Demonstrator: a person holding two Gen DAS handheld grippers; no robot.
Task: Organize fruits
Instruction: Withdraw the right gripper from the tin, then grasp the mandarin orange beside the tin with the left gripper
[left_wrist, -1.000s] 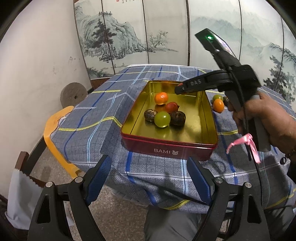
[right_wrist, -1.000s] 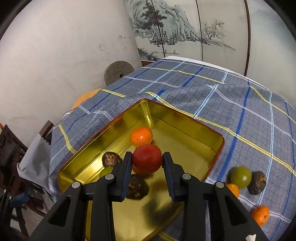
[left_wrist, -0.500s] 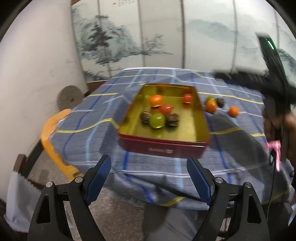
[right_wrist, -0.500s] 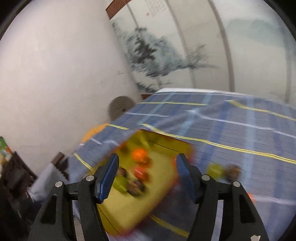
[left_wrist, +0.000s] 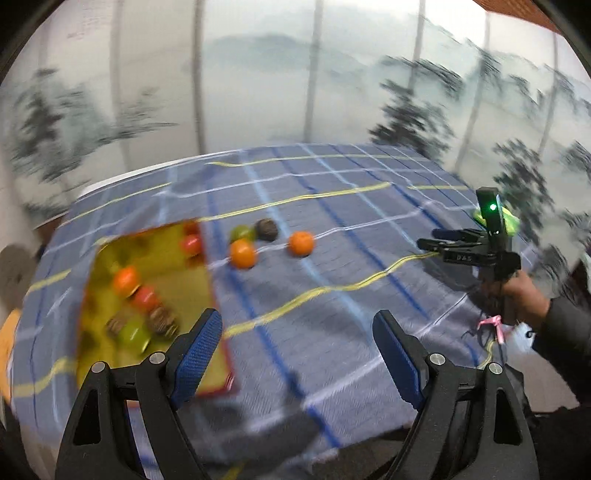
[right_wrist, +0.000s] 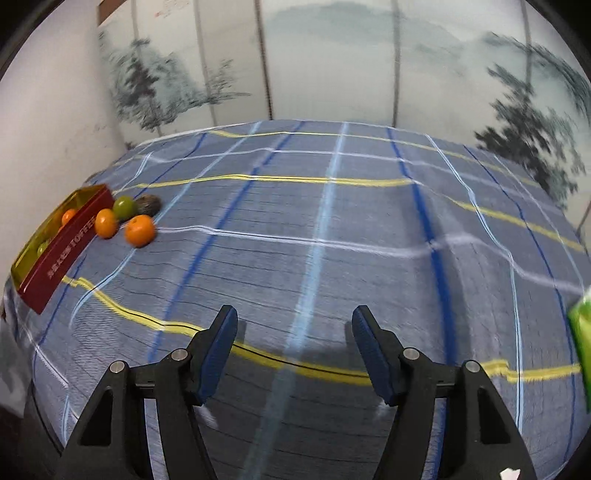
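Red fruit released a second ago — now lodged inside tin, far corner. Right gripper withdrawn well clear of tin, jaws spread, nothing held. Left gripper likewise agape, empty. Four fruits remain just beside tin — sorting judged incomplete. Tin's long axis runs away from left camera.

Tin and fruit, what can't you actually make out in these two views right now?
- Tin: right wrist view, its wall hides most fruit inside.
- Fruit in the tin: left wrist view, motion blur smears kinds and count.
- Dark fruit on the cloth: blurred, kind unclear.
- Green object: cut by the right edge.
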